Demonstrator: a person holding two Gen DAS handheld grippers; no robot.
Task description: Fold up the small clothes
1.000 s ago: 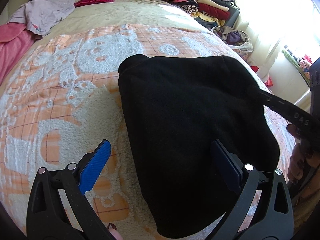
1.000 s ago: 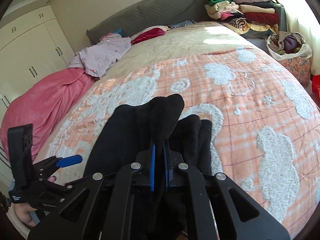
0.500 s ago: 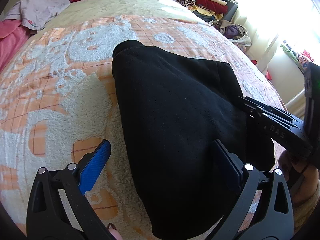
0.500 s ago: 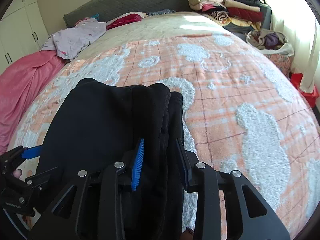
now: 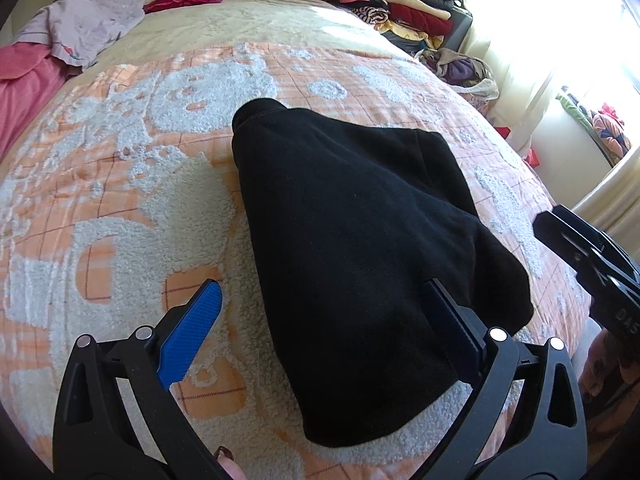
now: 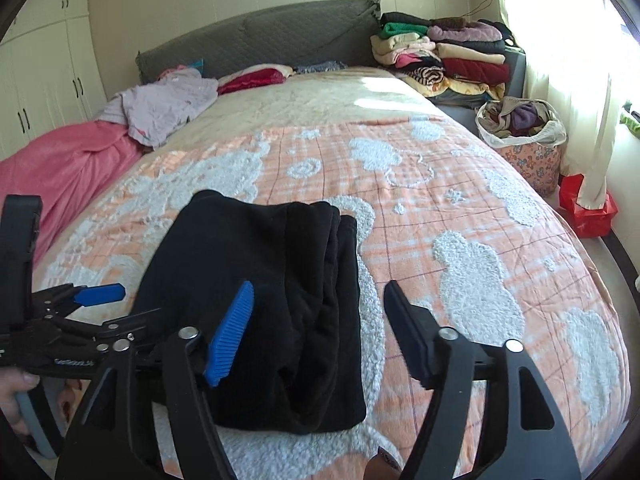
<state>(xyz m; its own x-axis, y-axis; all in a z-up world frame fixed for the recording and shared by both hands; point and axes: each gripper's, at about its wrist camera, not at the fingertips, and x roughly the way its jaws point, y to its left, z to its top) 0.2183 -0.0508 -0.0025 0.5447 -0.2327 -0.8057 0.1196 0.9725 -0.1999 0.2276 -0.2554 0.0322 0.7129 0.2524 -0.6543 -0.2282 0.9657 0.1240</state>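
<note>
With the folded black fleece garment [image 6: 260,300] lying released, the right hand-held gripper [image 6: 320,328], jaws opening and empty, should lift straight clear while the left hand-held gripper [image 5: 320,320] hovers wide.

**Little lettering, and only on the gripper bodies**

In the left wrist view, the right gripper [image 5: 592,256] enters at the right edge, and its black body carries pale raised capitals reading "DAS" near the frame's edge; the rest of the word is cut off by the picture's border.

In the right wrist view, the left gripper [image 6: 98,294] lies at the near left, and a small line of pale print runs along its black body just above the hand. The letters are too small and blurred to make out.

Nothing else carries readable writing: the folded black garment and the orange patterned blanket show no label or print.
</note>
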